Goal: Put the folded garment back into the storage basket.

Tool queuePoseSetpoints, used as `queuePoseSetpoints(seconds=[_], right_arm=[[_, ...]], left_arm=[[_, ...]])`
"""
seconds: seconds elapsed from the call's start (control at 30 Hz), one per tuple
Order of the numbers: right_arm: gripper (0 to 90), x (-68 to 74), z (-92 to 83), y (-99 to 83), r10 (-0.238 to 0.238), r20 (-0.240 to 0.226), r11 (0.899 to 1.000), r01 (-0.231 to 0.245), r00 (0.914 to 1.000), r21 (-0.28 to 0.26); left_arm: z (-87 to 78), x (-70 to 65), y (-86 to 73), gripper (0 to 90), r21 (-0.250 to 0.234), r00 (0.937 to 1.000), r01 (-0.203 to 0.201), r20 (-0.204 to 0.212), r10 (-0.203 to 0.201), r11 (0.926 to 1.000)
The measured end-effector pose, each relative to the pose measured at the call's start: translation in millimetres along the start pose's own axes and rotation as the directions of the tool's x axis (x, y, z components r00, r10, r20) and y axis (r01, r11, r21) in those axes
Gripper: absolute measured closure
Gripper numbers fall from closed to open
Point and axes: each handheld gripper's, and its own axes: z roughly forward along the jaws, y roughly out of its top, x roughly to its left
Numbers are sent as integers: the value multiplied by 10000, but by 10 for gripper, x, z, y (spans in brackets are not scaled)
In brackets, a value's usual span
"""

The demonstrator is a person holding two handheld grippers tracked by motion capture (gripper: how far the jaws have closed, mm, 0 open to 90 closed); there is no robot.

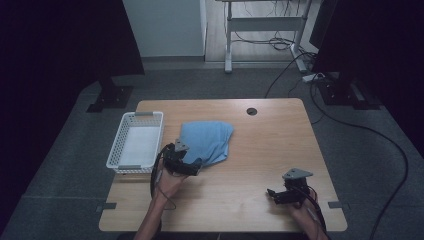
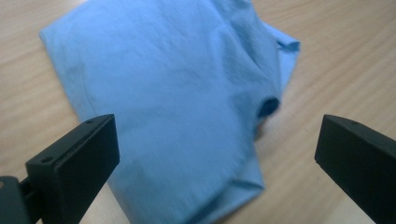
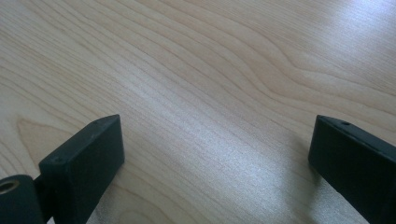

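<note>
A folded light blue cloth (image 1: 207, 141) lies on the wooden table (image 1: 260, 150), left of centre. My left gripper (image 1: 192, 167) sits at the cloth's near corner, open. In the left gripper view the blue cloth (image 2: 177, 107) spreads between and beyond the two wide-apart jaws of the left gripper (image 2: 217, 154), a folded edge nearest them. My right gripper (image 1: 272, 194) rests low at the table's front right, apart from the cloth. In the right gripper view the right gripper (image 3: 217, 154) stands open over bare wood.
A white slatted basket (image 1: 135, 142) stands at the table's left edge, beside the cloth. A round cable hole (image 1: 251, 111) is near the far edge. Beyond the table are desk legs (image 1: 229, 40) and floor cables (image 1: 350, 125).
</note>
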Motion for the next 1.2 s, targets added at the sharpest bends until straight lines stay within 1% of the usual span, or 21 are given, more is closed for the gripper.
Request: queuePoseSetpoints(seconds=[0.07,0.13,0.23,0.3,0.33,0.4,0.5,0.6,0.7,0.83,0.97,1.13,1.2], right_arm=[[34,0,0,0,0,-1,10000,0,10000,0],[34,0,0,0,-1,-2,10000,1,10000,0],[34,0,0,0,1,-1,10000,-1,10000,0],[35,-1,0,0,-2,-3,10000,2,10000,-1],[34,-1,0,0,-1,-3,10000,1,10000,-1],[34,-1,1,0,-3,-4,10000,3,10000,-3],[34,-1,1,1,-6,-8,10000,6,10000,-2],[34,-1,1,1,-6,-10,10000,6,10000,-4],[34,-1,1,1,-4,-10,10000,4,10000,-4],[35,-2,1,1,-8,-13,10000,8,10000,-6],[34,-3,1,1,-24,-17,10000,23,10000,-2],[34,-3,1,1,-26,-22,10000,26,10000,-1],[34,-3,1,1,-26,-22,10000,26,10000,0]], left_arm=[[50,29,50,0,7,10000,23,45,-23,10000],[101,59,96,0,-62,9995,168,274,-167,9998],[174,98,172,0,-33,9992,195,343,-194,9998],[216,121,223,0,-113,9989,258,390,-253,9996],[236,134,246,0,-131,9989,292,368,-287,9995],[282,152,290,0,-121,9997,226,135,-225,9997],[368,187,350,0,-68,9994,346,43,-346,9994],[463,215,407,0,44,9994,284,-178,-283,9996],[561,229,455,0,103,9993,301,-205,-299,9995],[722,245,505,0,427,9991,279,-346,-264,9987],[881,280,488,0,679,9978,571,-379,-546,9961],[1055,303,449,0,1199,9970,574,-578,-507,9911],[1111,289,439,0,1539,9976,470,-572,-386,9870]])
